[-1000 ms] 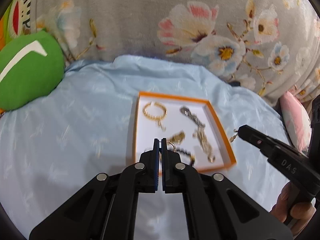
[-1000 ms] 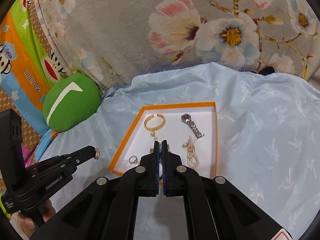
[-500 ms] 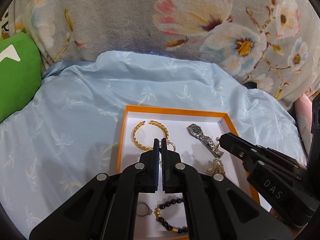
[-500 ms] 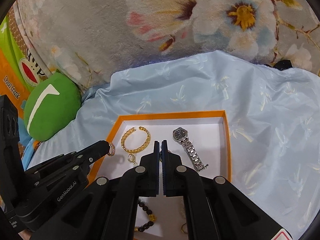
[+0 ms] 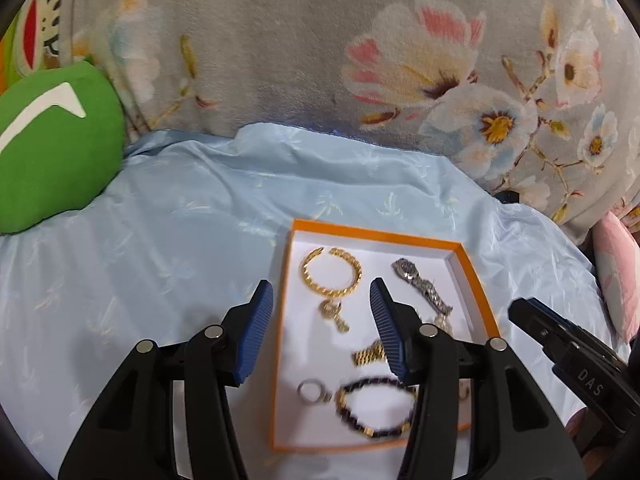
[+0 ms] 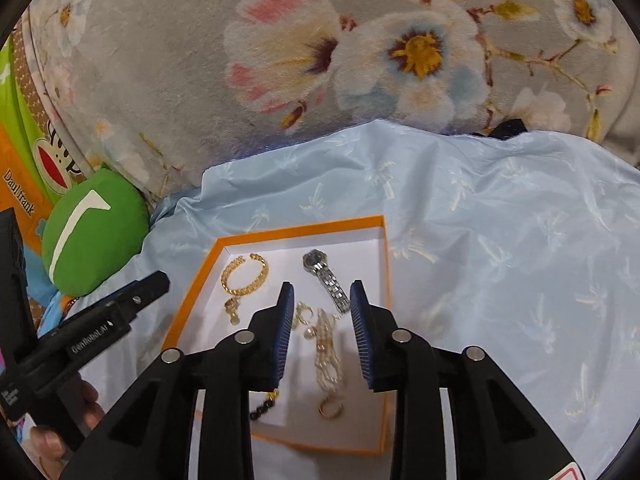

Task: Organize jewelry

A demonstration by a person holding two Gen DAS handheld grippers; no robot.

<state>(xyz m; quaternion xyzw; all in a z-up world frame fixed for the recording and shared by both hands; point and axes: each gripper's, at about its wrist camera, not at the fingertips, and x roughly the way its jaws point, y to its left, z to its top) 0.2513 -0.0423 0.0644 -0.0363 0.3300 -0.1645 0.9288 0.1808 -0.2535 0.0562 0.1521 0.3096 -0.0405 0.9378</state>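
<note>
An orange-rimmed white tray (image 5: 476, 280) lies on the light blue cloth and also shows in the right wrist view (image 6: 386, 264). It holds a gold bangle (image 5: 331, 272), a silver watch (image 5: 420, 284), a gold earring (image 5: 334, 314), a silver ring (image 5: 310, 392), a dark bead bracelet (image 5: 374, 408), and a pearl strand (image 6: 328, 354). My left gripper (image 5: 320, 320) is open and empty above the tray's left side. My right gripper (image 6: 320, 322) is open and empty above the pearl strand.
A green cushion (image 5: 52, 148) lies at the left. A grey floral blanket (image 5: 360, 60) rises behind the tray. A pink item (image 5: 616, 272) sits at the right edge. The blue cloth (image 6: 520, 280) stretches out to the right of the tray.
Both grippers were shut, each holding a small gold piece; both have opened over the tray and are empty. The pieces now lie in the tray.
</note>
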